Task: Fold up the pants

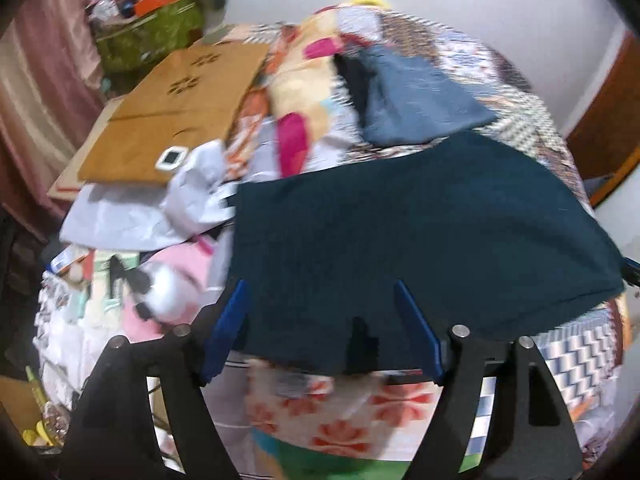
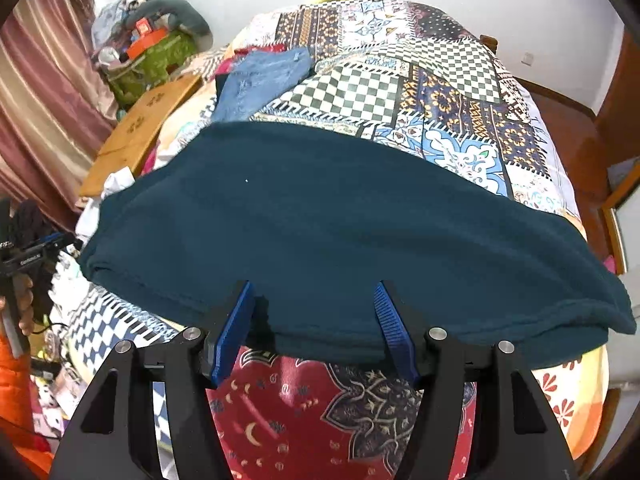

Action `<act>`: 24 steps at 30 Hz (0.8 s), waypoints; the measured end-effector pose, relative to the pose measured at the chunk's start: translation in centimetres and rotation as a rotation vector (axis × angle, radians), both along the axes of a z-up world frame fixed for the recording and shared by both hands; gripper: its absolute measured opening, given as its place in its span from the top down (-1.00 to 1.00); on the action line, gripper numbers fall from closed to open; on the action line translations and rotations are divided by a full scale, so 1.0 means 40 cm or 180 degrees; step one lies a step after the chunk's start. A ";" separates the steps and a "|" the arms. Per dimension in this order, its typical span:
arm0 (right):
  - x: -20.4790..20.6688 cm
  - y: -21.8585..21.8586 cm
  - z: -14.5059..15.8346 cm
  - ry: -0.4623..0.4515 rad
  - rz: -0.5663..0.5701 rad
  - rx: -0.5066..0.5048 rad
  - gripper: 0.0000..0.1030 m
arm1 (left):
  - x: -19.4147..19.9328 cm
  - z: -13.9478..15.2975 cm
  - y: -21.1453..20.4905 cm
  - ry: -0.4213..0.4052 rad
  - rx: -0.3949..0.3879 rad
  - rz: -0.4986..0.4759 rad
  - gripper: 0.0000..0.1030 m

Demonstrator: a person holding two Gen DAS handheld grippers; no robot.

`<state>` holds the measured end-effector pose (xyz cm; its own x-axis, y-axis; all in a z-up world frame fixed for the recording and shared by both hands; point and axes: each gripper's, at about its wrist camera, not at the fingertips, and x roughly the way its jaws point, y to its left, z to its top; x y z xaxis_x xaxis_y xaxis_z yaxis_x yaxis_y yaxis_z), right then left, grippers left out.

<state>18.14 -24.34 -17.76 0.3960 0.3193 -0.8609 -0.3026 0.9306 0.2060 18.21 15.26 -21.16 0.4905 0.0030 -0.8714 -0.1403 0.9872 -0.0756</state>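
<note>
Dark teal pants (image 2: 340, 236) folded flat on patchwork bedspread (image 2: 440, 92), centre. Left gripper (image 1: 320, 320), right gripper (image 2: 316, 312): jaws parted, nothing clamped. Green bag (image 2: 156, 64) at 10 o'clock, heaped with boxes; lettering unreadable.

I'm seeing the pants (image 2: 320, 220) as thick matt teal cloth, fleecy, soft nap. Bedspread (image 2: 440, 92) under them: smooth printed cotton-like patchwork. Right tongs (image 2: 316, 320): matt black plastic arms, ribbed blue pads, shiny metal pins; left tongs (image 1: 320, 320) same. Board (image 1: 180, 108) at the bed's far side: plain brown wood, matt. Jeans (image 2: 260, 80): rough blue denim.
</note>
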 end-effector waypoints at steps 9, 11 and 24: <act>-0.029 0.120 0.013 -0.0183 0.0639 0.0161 -0.14 | 0.008 -0.049 -0.230 0.0177 0.0057 -0.0482 -0.45; -0.026 0.165 0.008 -0.0189 0.0819 0.0181 -0.10 | 0.017 -0.053 -0.254 0.0156 0.0185 -0.0499 -0.42; 0.007 0.355 -0.047 -0.0023 0.1544 0.0116 0.28 | 0.050 -0.057 -0.337 0.0076 0.0253 -0.0976 0.57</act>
